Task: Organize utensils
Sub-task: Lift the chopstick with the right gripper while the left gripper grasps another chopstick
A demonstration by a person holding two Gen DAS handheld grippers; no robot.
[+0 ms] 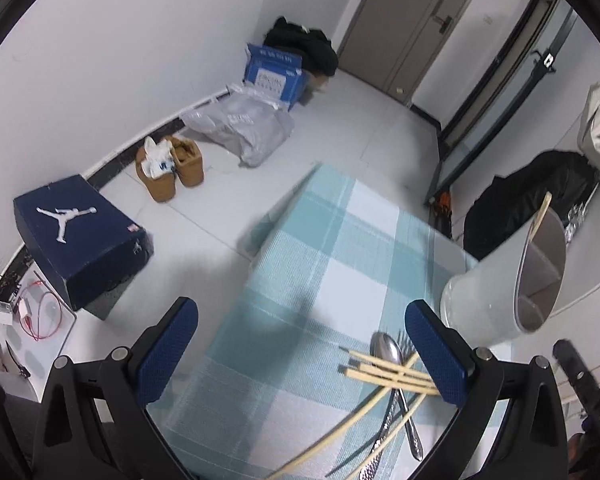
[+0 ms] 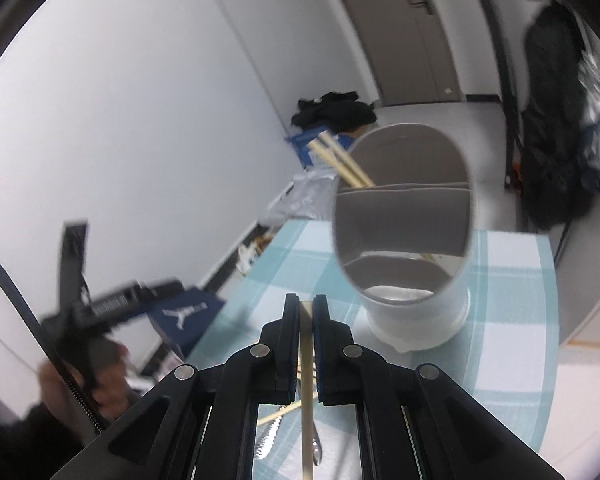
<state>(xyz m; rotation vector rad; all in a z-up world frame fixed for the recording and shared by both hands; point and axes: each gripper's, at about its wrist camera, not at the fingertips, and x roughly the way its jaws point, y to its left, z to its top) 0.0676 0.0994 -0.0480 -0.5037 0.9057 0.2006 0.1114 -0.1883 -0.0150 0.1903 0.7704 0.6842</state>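
A white utensil holder (image 2: 412,248) with inner dividers stands on the teal checked tablecloth (image 2: 508,292); two chopsticks (image 2: 340,158) lean in its back compartment. My right gripper (image 2: 306,304) is shut on a single chopstick (image 2: 307,400), just in front of and below the holder's rim. In the left wrist view the holder (image 1: 500,288) is at the right. My left gripper (image 1: 300,344) is open and empty above the cloth. Loose chopsticks (image 1: 384,372), a spoon (image 1: 388,350) and a fork (image 1: 404,338) lie by its right finger (image 1: 436,344).
The table's far edge (image 1: 284,216) drops to a tiled floor with a navy shoebox (image 1: 84,240), brown boots (image 1: 172,168), a grey bag (image 1: 244,128) and a blue box (image 1: 274,72). A black garment (image 1: 532,196) hangs at the right. The left hand's gripper handle (image 2: 112,304) is at left.
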